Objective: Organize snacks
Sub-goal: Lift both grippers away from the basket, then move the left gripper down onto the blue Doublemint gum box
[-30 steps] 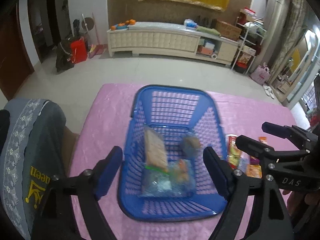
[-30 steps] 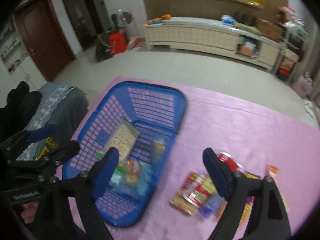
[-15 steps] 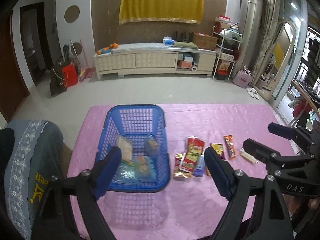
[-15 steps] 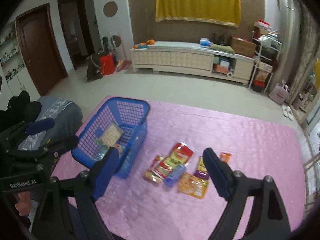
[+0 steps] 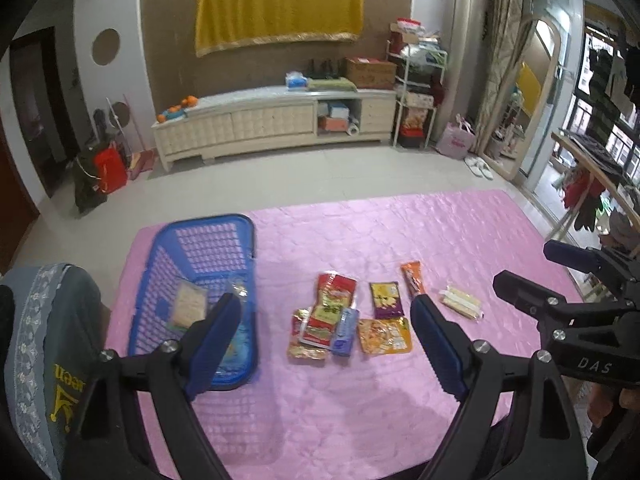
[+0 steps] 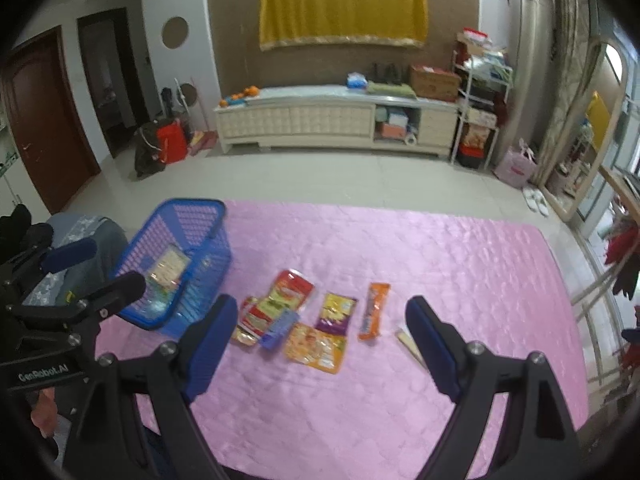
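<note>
While both claws hang above the near edge of the pink cloth (image 5: 400,232), the step in hand reads as choosing the next packet, with nothing gripped yet. Far left stands the basket (image 5: 168,256), some packets already lying flat in it. Left gripper (image 5: 326,334): jaws spread wide, empty. Just right of the basket lies the loose cluster: red pack (image 5: 334,294), small blue pack (image 5: 344,332), orange pouch (image 5: 384,336), purple pack (image 5: 386,300); then the orange bar (image 5: 414,280), and farthest right the pale wafer (image 5: 460,302), apart from the rest. Right gripper (image 6: 320,336): jaws likewise spread, empty. Judged next move: lower one claw over a cluster packet, close on an edge, carry it left into the basket; flat foil may be hard to pinch off the cloth. Left view shows the whole wafer and the basket floor from above; right view has the wafer mostly behind its right finger (image 6: 430,344), but shows the basket's (image 6: 200,240) near side wall and a dark door (image 6: 44,120) far left.
</note>
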`<control>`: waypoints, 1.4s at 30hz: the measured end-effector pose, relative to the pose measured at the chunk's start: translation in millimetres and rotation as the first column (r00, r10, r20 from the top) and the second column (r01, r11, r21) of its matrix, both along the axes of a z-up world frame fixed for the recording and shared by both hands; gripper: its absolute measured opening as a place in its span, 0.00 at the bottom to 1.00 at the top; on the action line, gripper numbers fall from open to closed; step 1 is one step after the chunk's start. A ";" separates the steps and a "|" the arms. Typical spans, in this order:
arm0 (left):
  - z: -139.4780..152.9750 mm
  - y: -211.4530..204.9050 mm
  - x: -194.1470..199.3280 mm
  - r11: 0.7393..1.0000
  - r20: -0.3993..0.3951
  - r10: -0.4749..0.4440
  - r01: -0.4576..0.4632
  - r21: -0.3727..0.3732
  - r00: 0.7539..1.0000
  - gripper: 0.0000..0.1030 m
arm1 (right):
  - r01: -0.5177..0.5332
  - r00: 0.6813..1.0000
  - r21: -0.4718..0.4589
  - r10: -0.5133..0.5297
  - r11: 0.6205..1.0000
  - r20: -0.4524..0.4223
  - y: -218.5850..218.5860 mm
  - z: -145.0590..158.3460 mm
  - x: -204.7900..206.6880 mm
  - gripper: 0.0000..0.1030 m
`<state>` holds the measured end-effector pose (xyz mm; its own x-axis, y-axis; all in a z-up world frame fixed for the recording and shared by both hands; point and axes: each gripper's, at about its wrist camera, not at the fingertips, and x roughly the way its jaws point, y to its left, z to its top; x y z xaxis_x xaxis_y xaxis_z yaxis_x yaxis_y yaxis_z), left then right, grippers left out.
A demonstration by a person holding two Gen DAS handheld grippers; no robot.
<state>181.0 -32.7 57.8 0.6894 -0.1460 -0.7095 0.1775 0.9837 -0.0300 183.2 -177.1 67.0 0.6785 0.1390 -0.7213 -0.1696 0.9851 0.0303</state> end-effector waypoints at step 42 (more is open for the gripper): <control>-235.1 -51.3 120.1 0.978 -0.403 -0.123 0.180 0.107 0.907 0.29 | 0.048 0.936 0.050 -0.028 0.998 -0.351 -40.5 -225.5 90.1 0.74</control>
<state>301.1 -84.0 -177.3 0.3291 -0.1070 -0.9382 0.3268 0.9451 0.0068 273.3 -217.6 -158.5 0.3902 0.1660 -0.9056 -0.1008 0.9854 0.1372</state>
